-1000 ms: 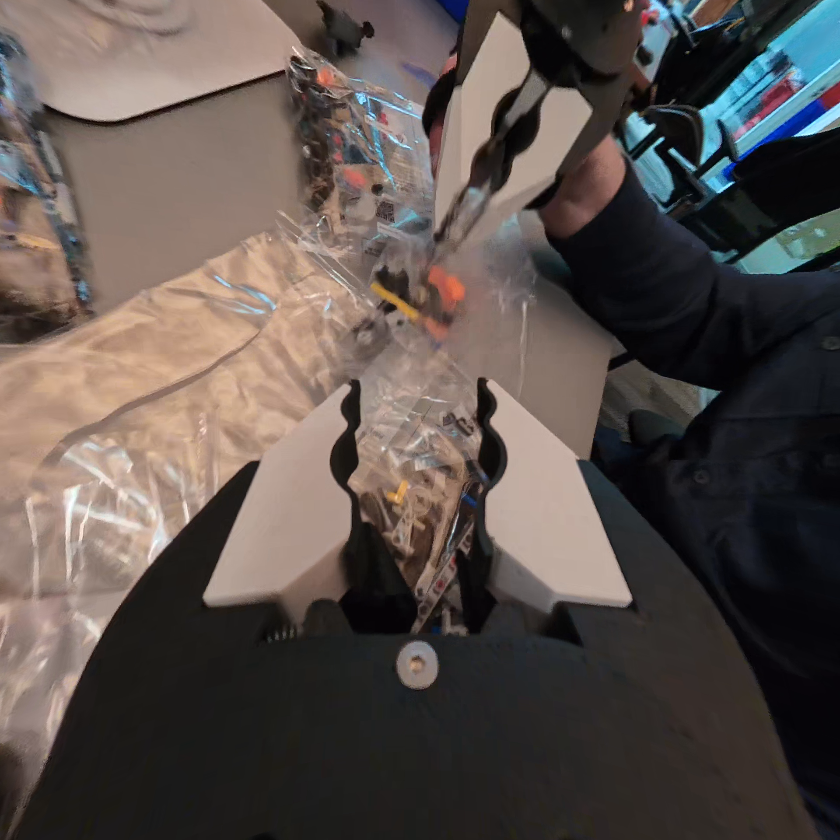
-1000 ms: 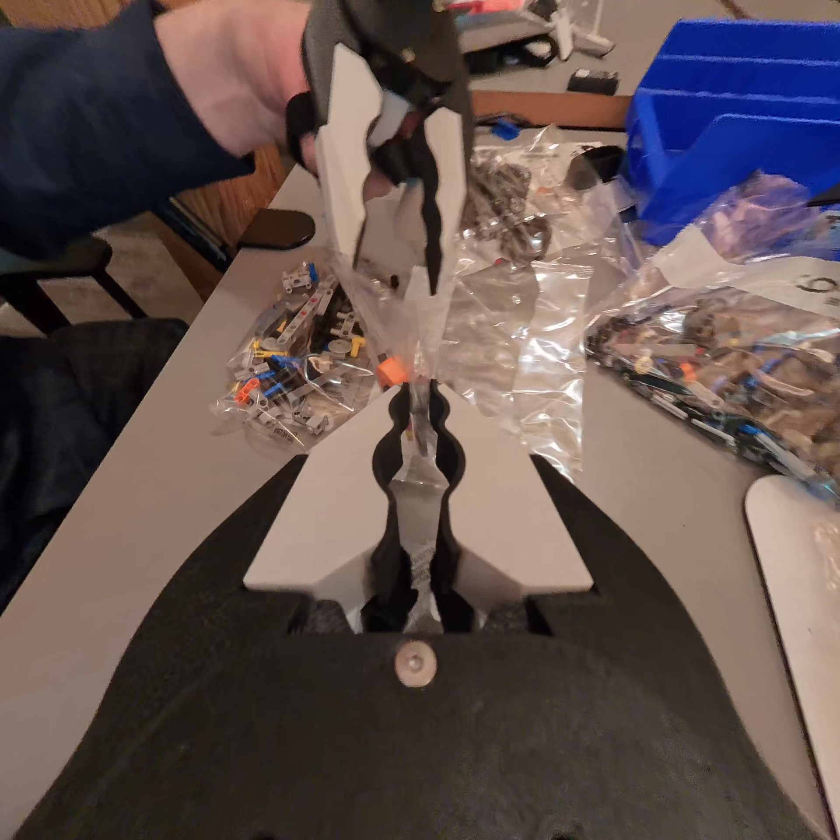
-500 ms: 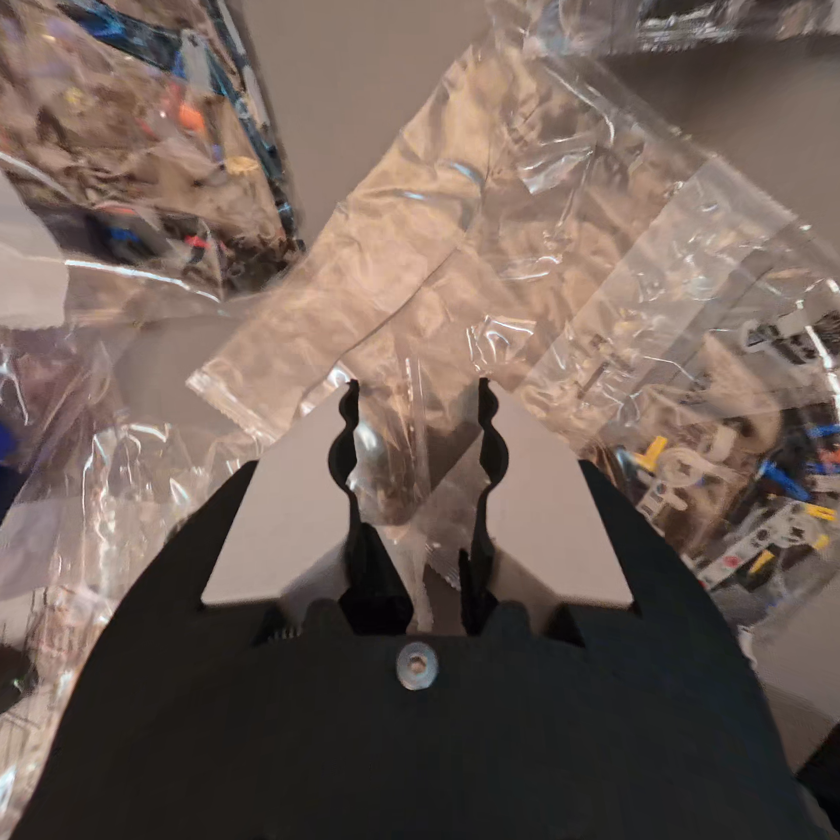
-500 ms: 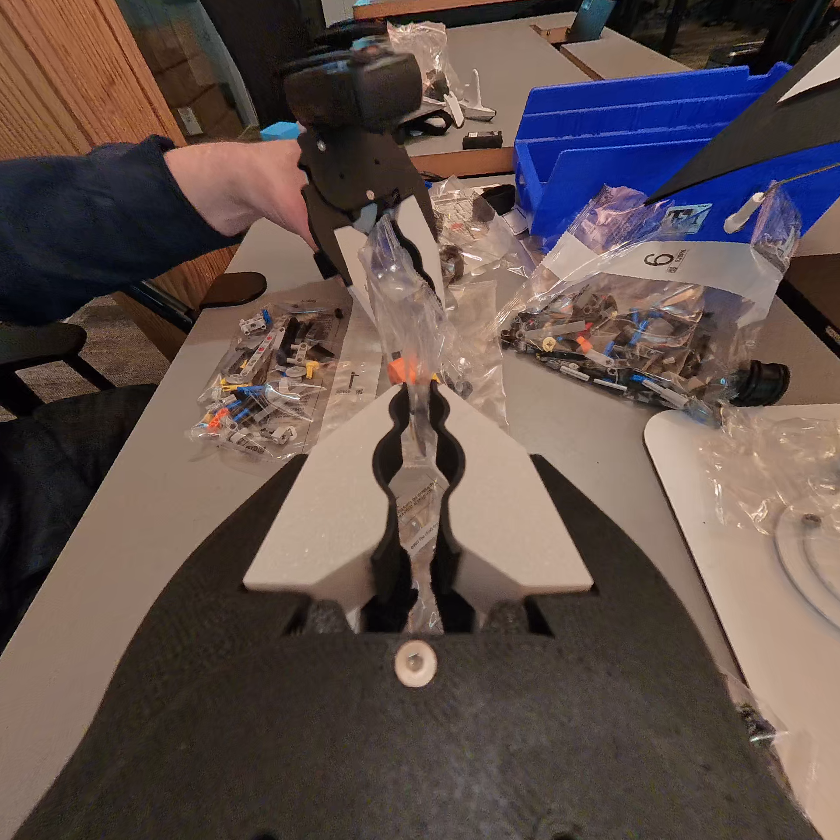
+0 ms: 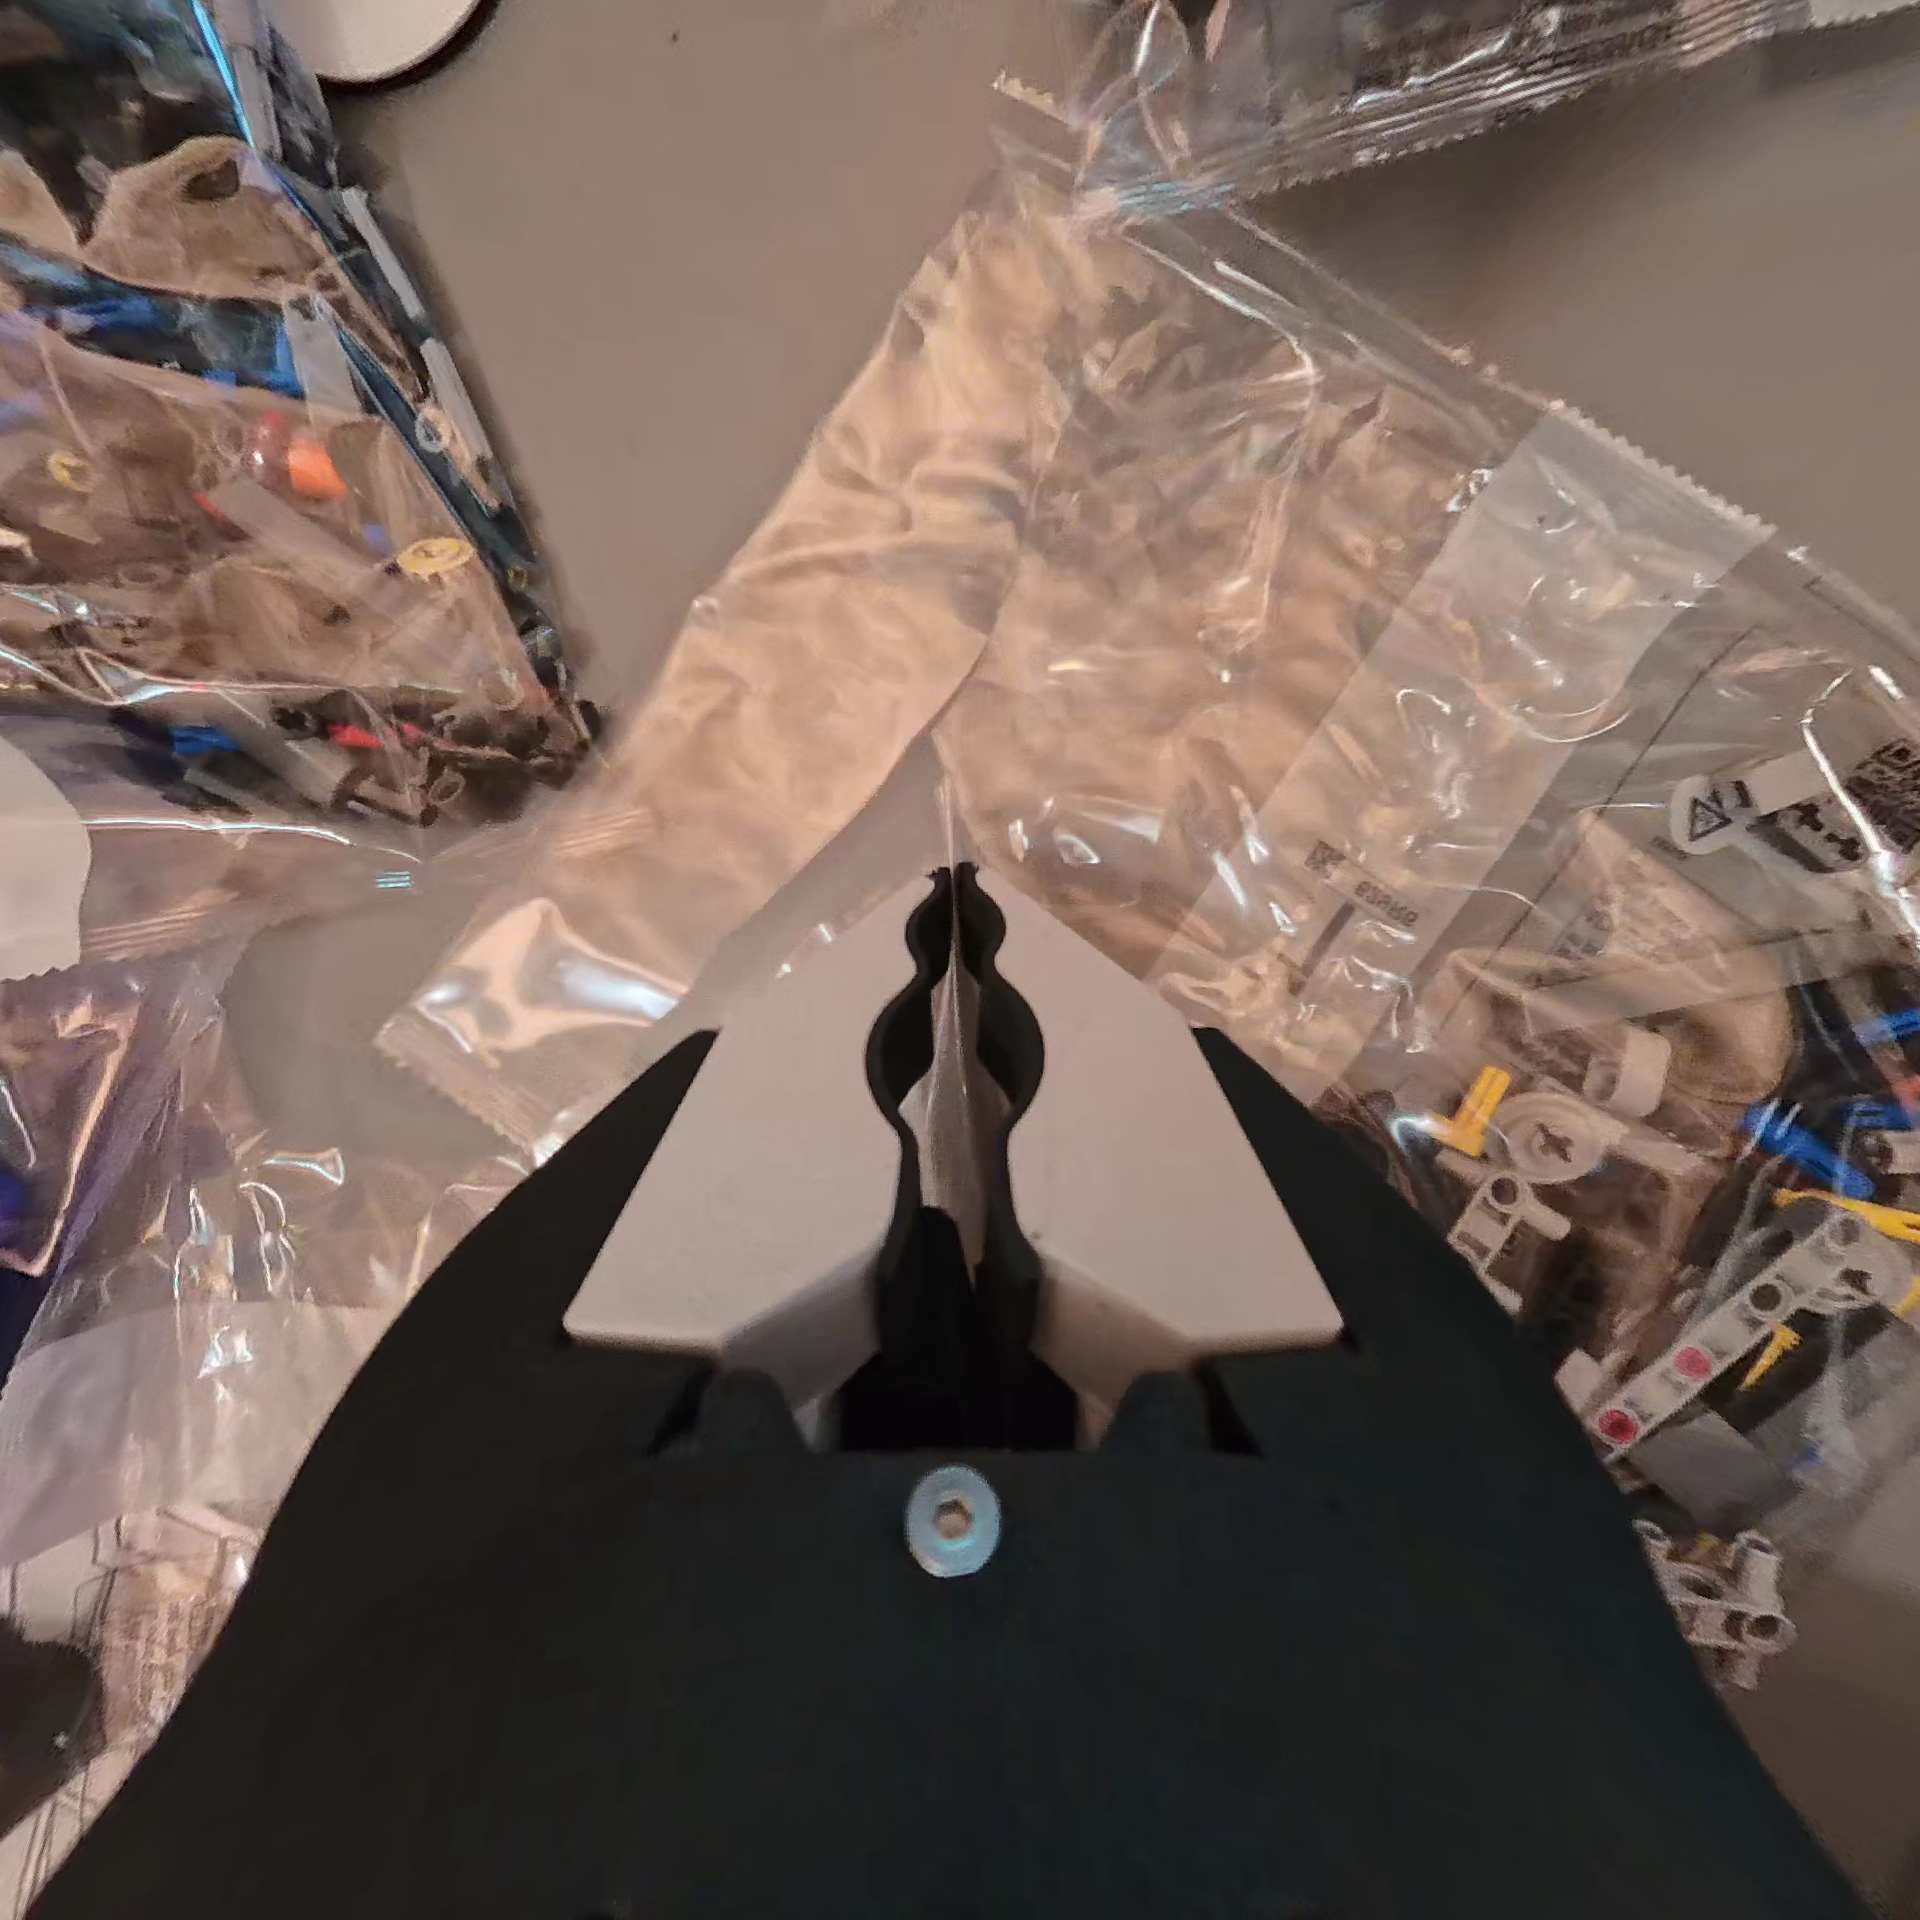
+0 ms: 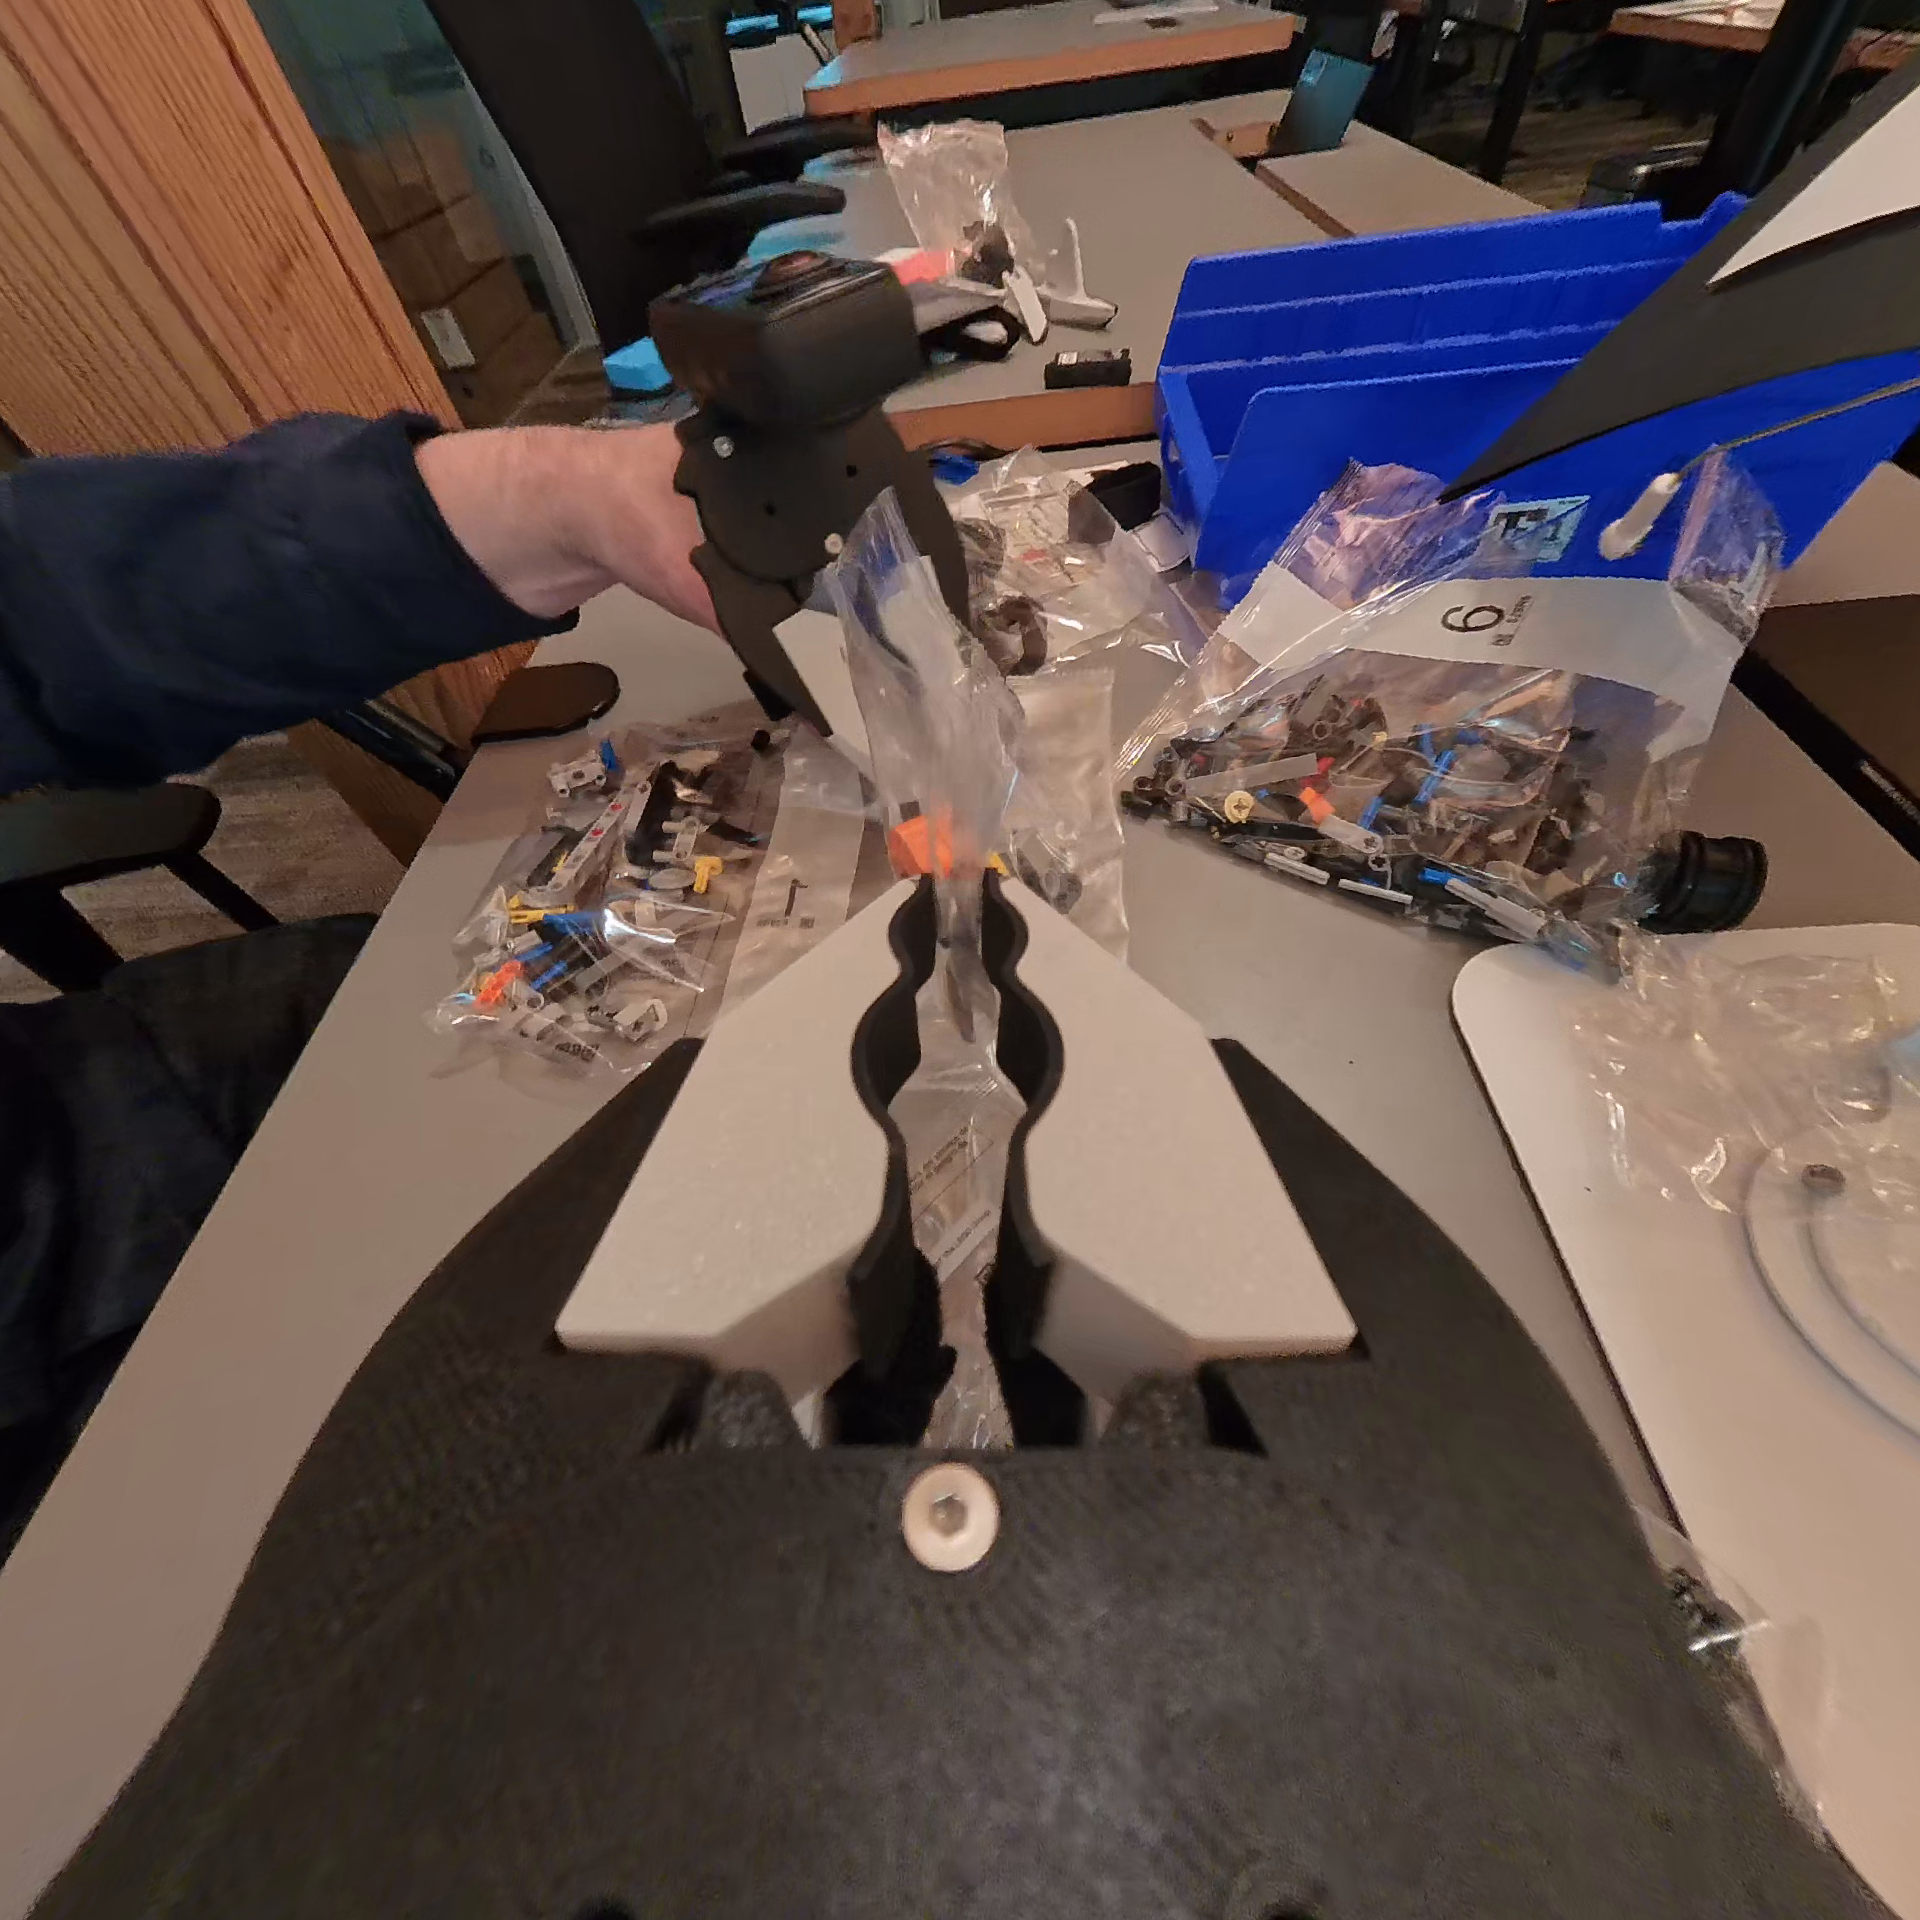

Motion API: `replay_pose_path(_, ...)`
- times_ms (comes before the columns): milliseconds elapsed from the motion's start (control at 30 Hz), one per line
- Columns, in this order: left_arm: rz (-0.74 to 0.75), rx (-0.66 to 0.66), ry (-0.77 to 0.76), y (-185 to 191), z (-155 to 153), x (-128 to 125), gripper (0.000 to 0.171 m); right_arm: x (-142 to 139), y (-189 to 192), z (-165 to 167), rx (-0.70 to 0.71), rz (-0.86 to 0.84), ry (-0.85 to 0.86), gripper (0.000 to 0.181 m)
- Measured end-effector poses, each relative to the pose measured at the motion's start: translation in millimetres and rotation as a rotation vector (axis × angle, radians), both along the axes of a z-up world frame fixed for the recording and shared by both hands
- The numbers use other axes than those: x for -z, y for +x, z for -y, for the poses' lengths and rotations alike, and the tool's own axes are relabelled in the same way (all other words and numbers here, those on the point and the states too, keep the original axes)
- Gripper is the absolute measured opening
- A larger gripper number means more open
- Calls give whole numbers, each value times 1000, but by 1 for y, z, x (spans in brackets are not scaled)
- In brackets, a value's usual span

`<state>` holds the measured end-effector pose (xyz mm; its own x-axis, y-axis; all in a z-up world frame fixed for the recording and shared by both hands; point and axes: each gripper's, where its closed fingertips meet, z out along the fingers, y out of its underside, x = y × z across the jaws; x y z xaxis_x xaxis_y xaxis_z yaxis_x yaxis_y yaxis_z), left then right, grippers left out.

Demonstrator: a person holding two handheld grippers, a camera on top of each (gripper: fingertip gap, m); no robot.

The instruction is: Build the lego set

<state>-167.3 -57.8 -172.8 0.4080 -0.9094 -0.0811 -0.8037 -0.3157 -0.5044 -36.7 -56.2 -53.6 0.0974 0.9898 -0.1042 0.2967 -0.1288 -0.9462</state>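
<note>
Between both grippers, a small clear parts bag [image 6: 935,727] stands upright: right gripper [image 6: 954,883] jaws clamp its bottom, left gripper [image 5: 954,878] jaws pinch thin plastic.

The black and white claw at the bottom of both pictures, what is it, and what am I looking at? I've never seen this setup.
It is a hand-held two-finger tool with a camera on it; a person holds one in each hand. One picture looks along the left tool, pinched shut on clear plastic film. The other looks along the right tool, shut on a small clear bag containing an orange piece. On the grey table lie bags of Lego pieces and a blue bin.
</note>
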Motion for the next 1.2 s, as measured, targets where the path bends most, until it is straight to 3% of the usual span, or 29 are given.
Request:
replay_pose_path(667,249,35,256,7,16,-101,1,-23,3,1,-3,-118,-63,5)
replay_pose_path(867,237,93,324,24,23,-111,0,-31,-3,8,-19,-137,-57,5)
replay_pose_path(1200,245,124,353,46,23,-103,1,-31,-8,10,-4,-110,-35,5)
